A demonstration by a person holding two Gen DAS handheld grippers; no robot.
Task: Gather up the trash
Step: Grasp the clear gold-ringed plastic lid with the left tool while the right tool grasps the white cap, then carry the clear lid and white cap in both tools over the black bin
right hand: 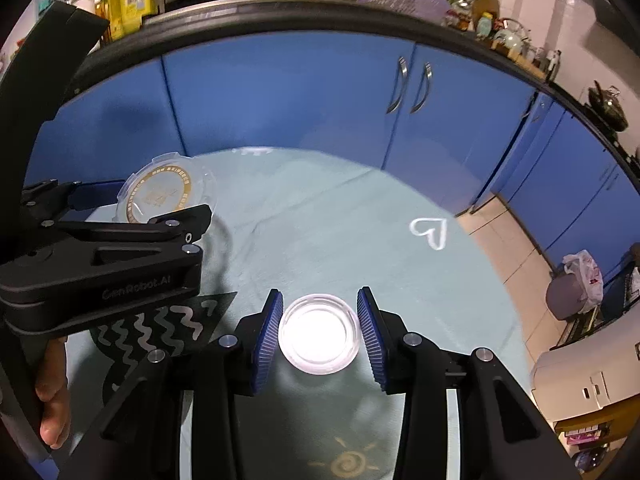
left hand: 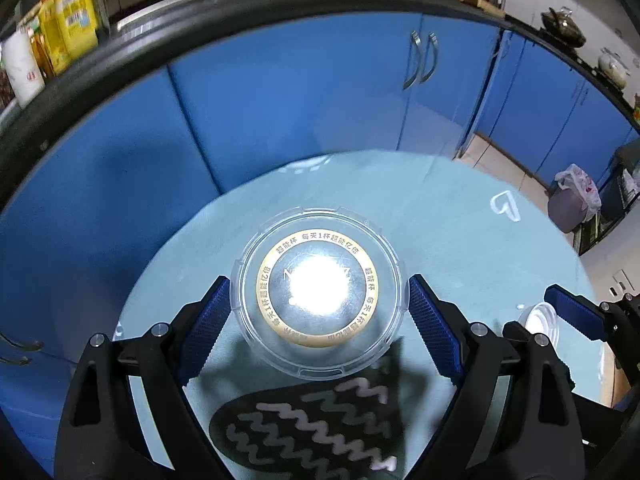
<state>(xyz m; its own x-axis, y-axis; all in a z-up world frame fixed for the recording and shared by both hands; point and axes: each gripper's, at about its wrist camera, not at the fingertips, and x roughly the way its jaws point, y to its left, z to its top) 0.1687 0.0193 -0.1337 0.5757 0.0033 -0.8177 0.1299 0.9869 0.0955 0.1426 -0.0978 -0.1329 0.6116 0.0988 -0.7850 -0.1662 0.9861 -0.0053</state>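
Presently we hold the clear gold-ringed lid (left hand: 319, 299) pinched in our left hand-held gripper (left hand: 319, 312) — right hand-held gripper (right hand: 319, 330) pinching the small white cup (right hand: 319, 333) — above the pale-blue surface (right hand: 320, 216).

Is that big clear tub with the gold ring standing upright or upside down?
Cannot tell. The big clear tub is level between the left claw's blue pads, but glare hides whether the gold-ringed face is a lid or a base.
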